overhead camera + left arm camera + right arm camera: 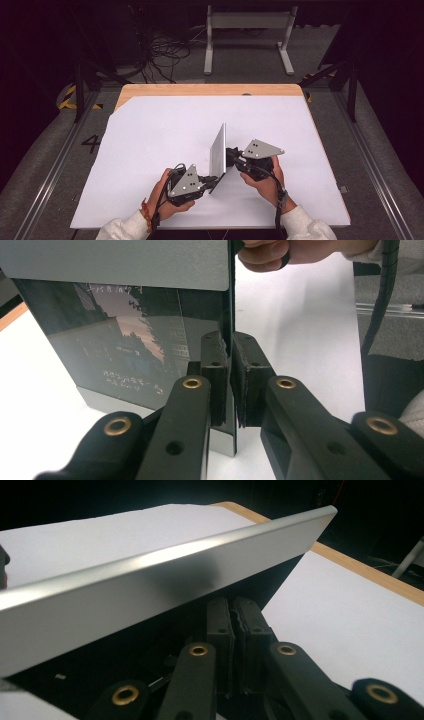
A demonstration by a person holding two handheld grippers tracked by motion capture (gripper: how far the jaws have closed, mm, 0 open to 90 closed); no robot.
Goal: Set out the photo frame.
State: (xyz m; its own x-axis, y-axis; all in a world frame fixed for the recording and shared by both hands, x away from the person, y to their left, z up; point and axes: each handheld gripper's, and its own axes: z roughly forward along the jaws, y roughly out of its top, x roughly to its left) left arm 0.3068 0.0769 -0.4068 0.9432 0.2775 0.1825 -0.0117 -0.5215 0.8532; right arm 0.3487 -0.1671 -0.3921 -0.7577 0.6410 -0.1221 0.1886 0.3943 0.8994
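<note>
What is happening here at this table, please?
A person is holding a thin silver panel with a dark glossy face, perhaps a tablet, upright on edge over the white-covered table. The left gripper is clamped on its near lower edge; in the left gripper view its pads pinch the thin edge. The right gripper meets the panel from the other side, with its jaws closed together; what they pinch is hard to tell.

- White sheet [150,150] covering the wooden table [200,89], bare wood at 12 o'clock.
- White metal stand [247,35] on grey floor, 12 o'clock.
- Black cables [165,52], 11 o'clock.
- Painted 4 [91,143], 9 o'clock.
</note>
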